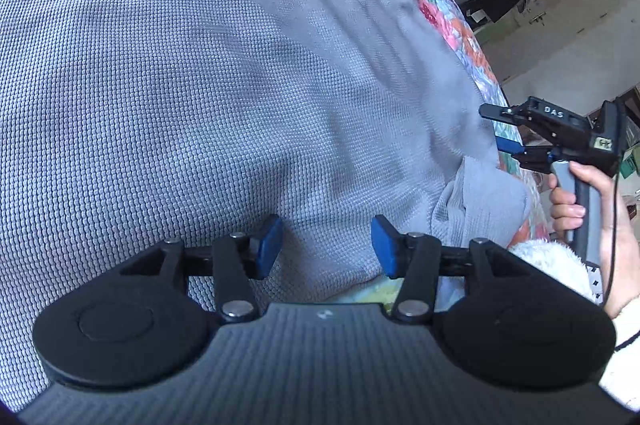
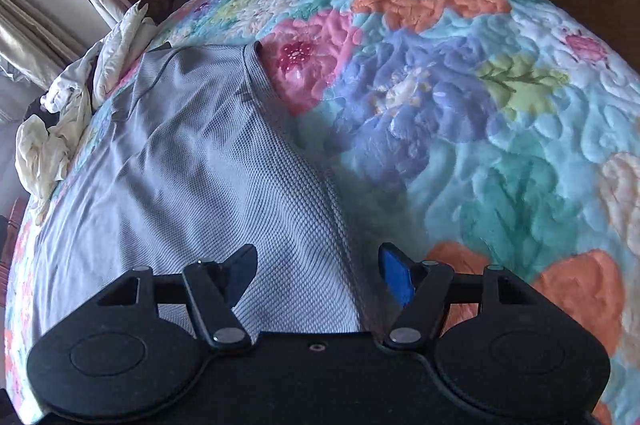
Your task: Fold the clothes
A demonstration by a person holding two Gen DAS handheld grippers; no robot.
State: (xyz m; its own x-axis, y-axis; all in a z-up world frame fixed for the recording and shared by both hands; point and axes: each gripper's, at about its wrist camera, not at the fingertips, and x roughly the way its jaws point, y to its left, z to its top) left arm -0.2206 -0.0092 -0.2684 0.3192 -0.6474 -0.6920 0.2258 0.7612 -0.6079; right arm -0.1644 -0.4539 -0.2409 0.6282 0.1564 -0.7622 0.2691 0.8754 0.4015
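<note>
I see a bed (image 2: 460, 129) covered by a quilted floral blanket (image 2: 500, 185): orange, pink, blue, teal and green blossoms. Lying directly on it is a grey waffle-knit shirt (image 2: 208, 161), spread mostly flat, collar end toward the far side and a ribbed edge running diagonally down the middle of the right wrist view. In the left wrist view the shirt (image 1: 180, 85) fills most of the frame, with shallow creases near its far edge and a bunched fold of it (image 1: 476, 201) at the bed's side. The blanket (image 1: 448, 21) shows as a strip beyond it. Crumpled white cloth (image 2: 52, 129) sits at the bed's far left edge, just beside the shirt.
</note>
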